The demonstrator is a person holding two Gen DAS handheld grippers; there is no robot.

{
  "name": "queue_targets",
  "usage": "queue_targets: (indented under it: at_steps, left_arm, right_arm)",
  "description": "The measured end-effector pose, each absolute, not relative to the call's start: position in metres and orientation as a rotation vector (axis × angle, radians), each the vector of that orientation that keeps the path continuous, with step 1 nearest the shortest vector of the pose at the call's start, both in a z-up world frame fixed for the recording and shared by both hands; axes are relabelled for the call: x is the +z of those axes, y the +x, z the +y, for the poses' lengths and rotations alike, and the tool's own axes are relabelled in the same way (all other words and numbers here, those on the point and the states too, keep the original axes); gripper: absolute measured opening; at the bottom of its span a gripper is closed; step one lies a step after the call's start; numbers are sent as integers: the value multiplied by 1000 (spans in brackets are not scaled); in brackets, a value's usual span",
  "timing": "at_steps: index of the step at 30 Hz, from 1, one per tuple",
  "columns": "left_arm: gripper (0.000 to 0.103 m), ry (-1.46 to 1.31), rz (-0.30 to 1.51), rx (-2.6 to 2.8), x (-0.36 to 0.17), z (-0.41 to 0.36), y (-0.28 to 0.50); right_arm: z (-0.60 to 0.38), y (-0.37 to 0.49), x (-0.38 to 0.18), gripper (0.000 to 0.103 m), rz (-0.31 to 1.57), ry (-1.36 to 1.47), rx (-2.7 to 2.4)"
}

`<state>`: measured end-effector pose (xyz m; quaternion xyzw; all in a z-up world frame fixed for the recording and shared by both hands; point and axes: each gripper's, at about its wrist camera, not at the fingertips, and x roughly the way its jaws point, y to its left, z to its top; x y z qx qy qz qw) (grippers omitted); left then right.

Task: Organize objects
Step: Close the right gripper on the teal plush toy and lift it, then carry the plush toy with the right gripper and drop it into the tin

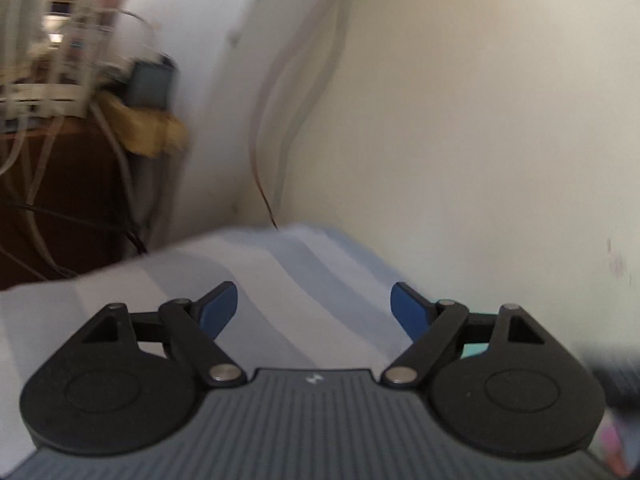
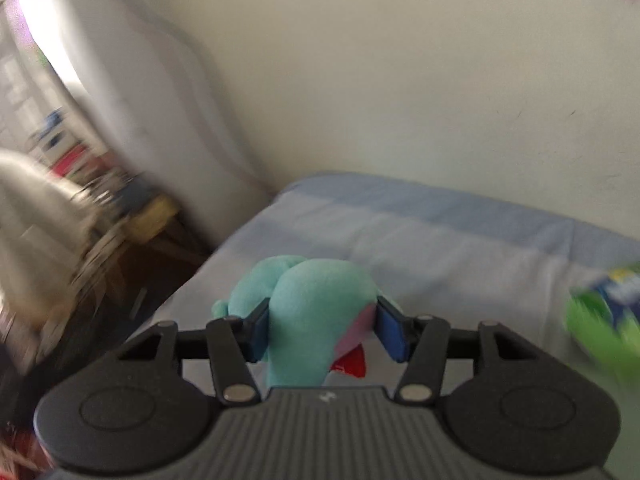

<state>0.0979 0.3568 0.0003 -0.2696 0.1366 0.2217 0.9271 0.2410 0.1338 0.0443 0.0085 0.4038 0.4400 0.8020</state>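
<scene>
A teal plush toy (image 2: 312, 312) sits between the blue pads (image 2: 390, 334) of the right tool (image 2: 320, 330), which is clamped on its middle above the bed (image 2: 460, 248). The toy's lower part is hidden behind the tool's body; a pink patch and a red tag (image 2: 352, 362) show on its right side. At the right edge a green and blue thing (image 2: 604, 312) is cut off and too blurred to name.

The left tool (image 1: 314, 312) stands with its pads (image 1: 218, 312) apart and nothing between them, over the striped sheet (image 1: 280, 280). A thin cable (image 1: 260, 176) hangs down the corner of the wall (image 1: 480, 120) to the bed's far edge. Left of the bed, a dark wooden bench (image 1: 72, 184) carries blurred clutter and a yellow cloth (image 1: 152, 128). The bed's far stretch along the wall lies open.
</scene>
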Motion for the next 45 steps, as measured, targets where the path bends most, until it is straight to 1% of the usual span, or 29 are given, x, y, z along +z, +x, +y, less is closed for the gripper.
queue_targets:
  at_steps: [4, 7, 9, 12, 15, 18, 21, 22, 23, 24, 25, 27, 28, 30, 31, 32, 33, 34, 41, 43, 45]
  left_arm:
    - [85, -516, 281, 389, -1, 349, 100]
    - [85, -395, 351, 245, 4, 304, 105]
    - [85, -340, 402, 76, 14, 253, 95]
    - [85, -249, 485, -151, 25, 165, 69]
    - [85, -243, 585, -368, 21, 85, 46]
    - [85, -273, 668, -507, 6, 31, 41]
    - [85, -228, 698, -563, -3, -4, 41]
    - [86, -211, 710, -572, -6, -10, 44]
    - [89, -198, 730, -578, -11, -13, 43]
    - [91, -194, 750, -576, -13, -18, 45]
    - [93, -200, 758, -574, -14, -18, 44]
    - [93, -221, 782, -590, -16, -22, 48]
    - [92, -234, 798, -600, -18, -26, 49]
    - [84, -279, 854, -640, -28, -34, 50]
    - [74, -306, 869, -663, -31, -35, 50]
    - [60, -336, 870, -688, -30, -37, 51]
    - [58, -358, 866, -714, -26, -38, 53]
    - [57, -351, 853, -718, -18, -41, 56]
    - [58, -166, 601, -737, 59, -93, 85]
    - [58, -138, 574, -728, 66, -109, 106]
    - [58, -128, 585, -706, 61, -124, 130]
  right_arm:
    - [36, 159, 56, 53, 771, 2, 960]
    - [-55, 103, 56, 54, 671, -69, 852]
    - [-111, 66, 49, 54, 607, -143, 751]
    - [-179, 37, 34, 55, 598, -142, 664]
    - [-220, 23, 23, 55, 573, -129, 599]
    - [-244, 23, 12, 58, 563, -95, 573]
    - [-259, 21, 3, 65, 553, -43, 572]
    - [-261, 23, 1, 69, 557, -28, 572]
    - [-264, 24, -1, 74, 561, -12, 570]
    - [-268, 24, -4, 80, 563, 5, 565]
    - [-272, 24, -7, 80, 566, 24, 570]
    - [-282, 27, -14, 80, 593, 89, 602]
    - [-286, 26, -16, 77, 610, 120, 617]
    - [-287, 31, -24, 70, 665, 167, 636]
    - [-289, 34, -27, 64, 677, 195, 638]
    - [-294, 35, -28, 61, 676, 226, 646]
    - [-299, 38, -27, 58, 674, 257, 648]
    - [-303, 39, -24, 56, 659, 278, 645]
    - [-316, 67, 29, 56, 383, 216, 521]
    - [-321, 89, 34, 56, 348, 214, 474]
    - [-324, 112, 30, 56, 350, 209, 425]
